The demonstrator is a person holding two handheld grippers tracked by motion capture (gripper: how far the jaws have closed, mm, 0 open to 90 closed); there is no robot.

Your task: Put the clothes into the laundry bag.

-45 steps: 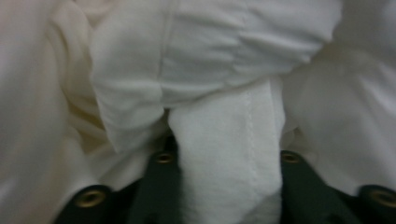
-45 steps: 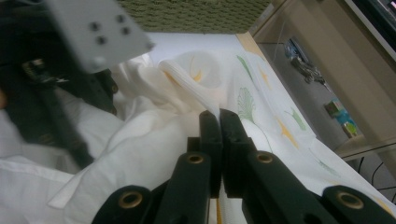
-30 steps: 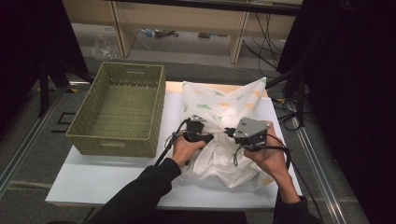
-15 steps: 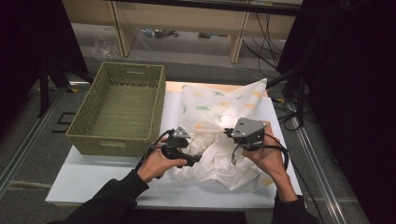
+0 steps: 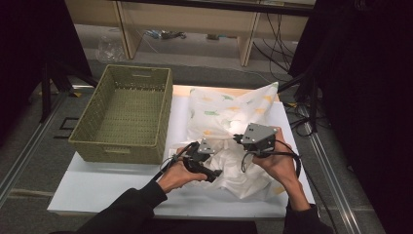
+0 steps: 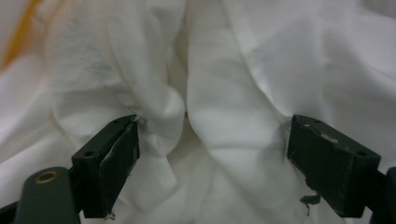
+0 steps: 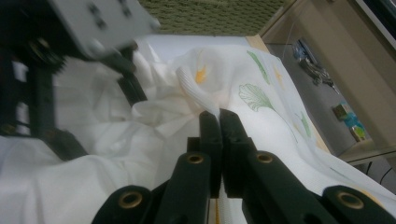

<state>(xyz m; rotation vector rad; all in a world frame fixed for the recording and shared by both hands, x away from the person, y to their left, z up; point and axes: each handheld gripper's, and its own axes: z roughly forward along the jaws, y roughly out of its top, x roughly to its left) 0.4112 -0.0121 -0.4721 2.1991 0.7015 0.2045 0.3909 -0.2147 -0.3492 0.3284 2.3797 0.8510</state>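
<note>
step: re-gripping white cloth [image 5: 229, 141], bunched mid-desk [image 5: 97, 187] at 3 o'clock of basket [image 5: 124, 114] | left claw [image 6: 212, 154] just spread, cloth between jaws, unpinched | right claw [image 7: 218, 122] pinching fold | next: likely close left on a fold

**Right gripper pinches the cloth**

The right gripper [image 7: 219, 122] has its 2 black jaws pressed together on a raised fold of the white cloth [image 7: 154, 135]. The cloth carries green leaf prints and orange marks to the right of the jaws. The left gripper [image 7: 60, 70] stands over the cloth at upper left. A green basket [image 7: 210, 14] lies beyond, along the top edge.
</note>
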